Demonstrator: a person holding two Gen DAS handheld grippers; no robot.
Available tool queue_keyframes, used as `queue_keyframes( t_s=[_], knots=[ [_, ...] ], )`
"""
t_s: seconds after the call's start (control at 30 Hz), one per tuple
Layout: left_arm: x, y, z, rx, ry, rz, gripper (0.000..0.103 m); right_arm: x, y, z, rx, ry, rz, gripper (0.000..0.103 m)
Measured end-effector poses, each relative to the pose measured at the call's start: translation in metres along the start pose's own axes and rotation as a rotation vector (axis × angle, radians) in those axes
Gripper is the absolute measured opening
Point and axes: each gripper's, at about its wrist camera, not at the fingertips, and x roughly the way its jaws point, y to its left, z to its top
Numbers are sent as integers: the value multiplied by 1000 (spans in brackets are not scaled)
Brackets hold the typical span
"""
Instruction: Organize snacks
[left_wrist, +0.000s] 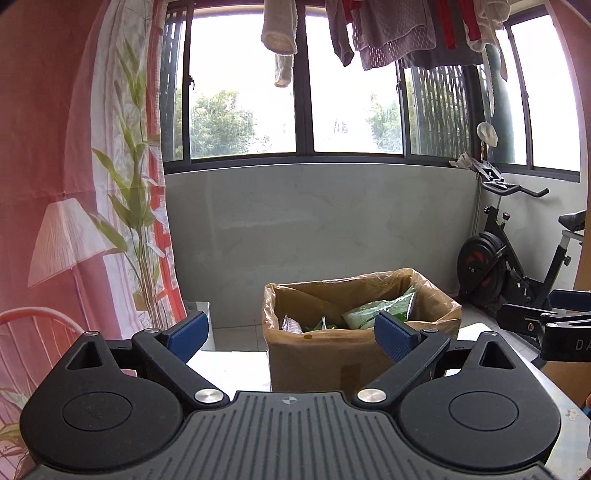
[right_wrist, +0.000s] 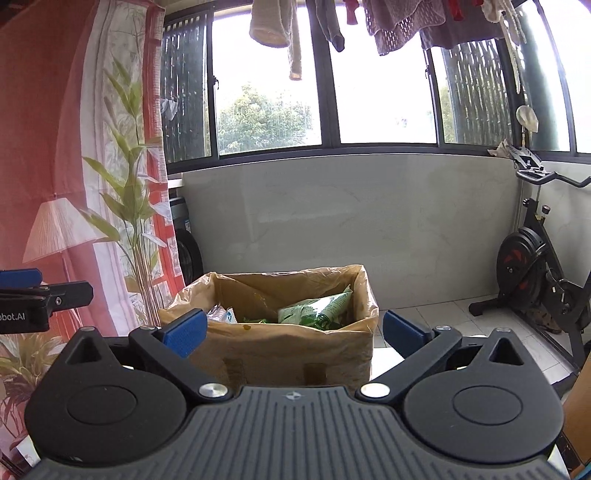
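Crinkly green packets (right_wrist: 317, 308) in lined carton (right_wrist: 295, 347)

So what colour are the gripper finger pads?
Blue, with a ribbed texture, on black fingers. The left gripper's pads show best in the left wrist view.

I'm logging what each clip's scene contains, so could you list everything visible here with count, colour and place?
Brown cardboard box lined with a tan plastic bag: one, on the white table, ahead of both grippers.
Green-and-white snack packet: one clear, inside the box at right; more wrappers beside it, count unclear.
White table: one, under the box.
Black exercise bike: one, far right on the tiled floor.
Hanging laundry: several pieces, beige, grey and red, above the window.
Red-and-white printed curtain: one, left.
Left gripper: black with blue pads, open, empty.
Right gripper: same colours, open, empty.
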Motion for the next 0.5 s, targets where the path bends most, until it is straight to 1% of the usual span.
queue_keyframes(
  t_s=[0.1,0.17,0.27,0.33,0.5],
  knots=[
    [-27,-2,-2,-9,-23,19,98,-23,2,-1,14,-8,-2,103],
    [-43,-1,-1,-21,-37,11,98,-35,3,0,16,-11,-11,103],
    [-62,-2,0,-8,-64,22,98,-50,6,3,15,-22,-19,103],
    [-70,-4,1,4,-77,31,98,-57,8,4,10,-19,-17,103],
    [-84,-2,2,-4,-82,27,98,-70,11,6,19,-29,-14,103]
  ],
)
